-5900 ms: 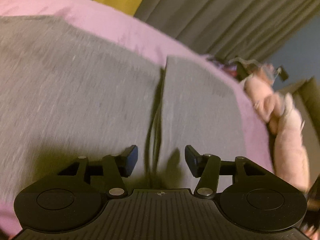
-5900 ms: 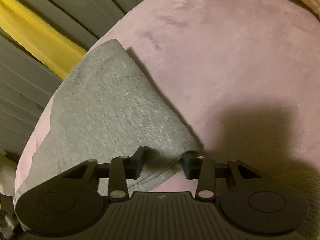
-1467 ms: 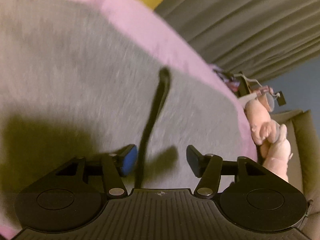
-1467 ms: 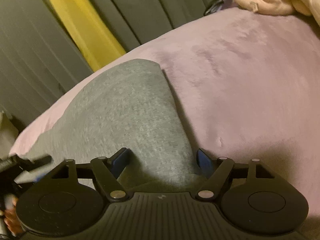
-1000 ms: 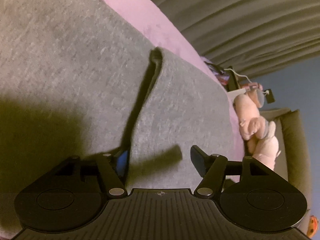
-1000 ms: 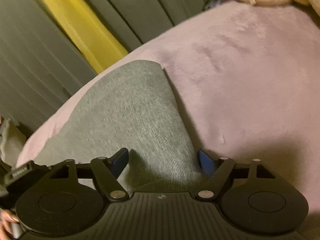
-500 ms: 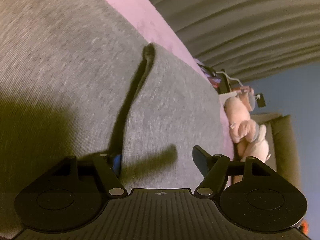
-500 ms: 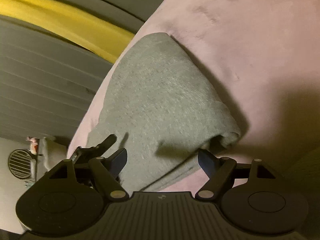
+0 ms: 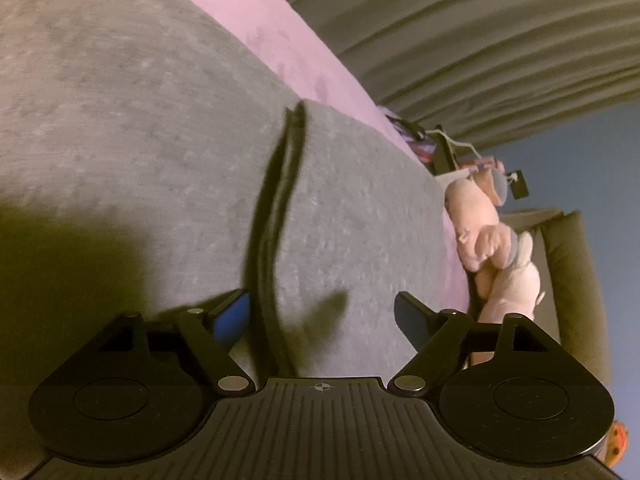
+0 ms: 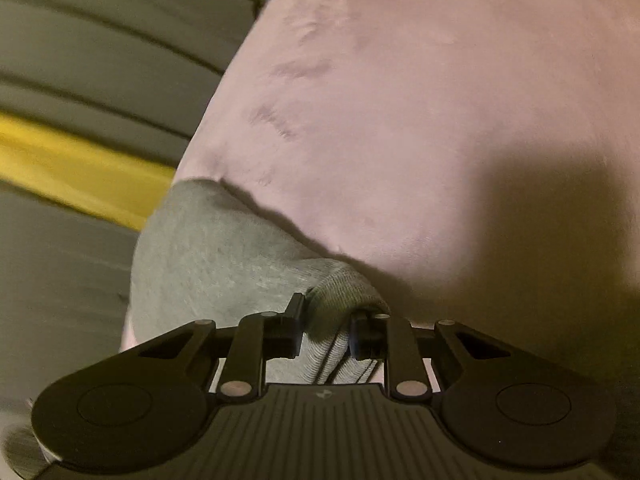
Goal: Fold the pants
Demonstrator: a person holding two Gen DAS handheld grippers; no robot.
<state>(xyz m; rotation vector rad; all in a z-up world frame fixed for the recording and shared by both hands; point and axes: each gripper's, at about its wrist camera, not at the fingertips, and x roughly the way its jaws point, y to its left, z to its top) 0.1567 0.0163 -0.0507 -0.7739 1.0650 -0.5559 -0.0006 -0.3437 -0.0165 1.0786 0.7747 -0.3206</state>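
Grey pants [image 9: 140,128] lie on a pink blanket [image 9: 248,24]. In the left wrist view a folded layer [image 9: 360,208] lies on top, its dark edge [image 9: 272,216] running down between my fingers. My left gripper [image 9: 322,312] is open just over this edge, with nothing held. In the right wrist view my right gripper [image 10: 325,330] is shut on a bunched corner of the grey pants [image 10: 340,292], with the rest of the cloth [image 10: 212,248] stretching away to the left.
Grey curtains [image 9: 480,40] with a yellow strip [image 10: 80,168] hang behind the bed. A pink plush toy [image 9: 496,248] lies at the right edge of the blanket, next to an olive cushion [image 9: 572,280]. Bare pink blanket [image 10: 420,120] spreads ahead of the right gripper.
My right gripper has closed on the pants' corner, which now bunches between its fingers. My left gripper stays open over the fold edge and has shifted slightly.
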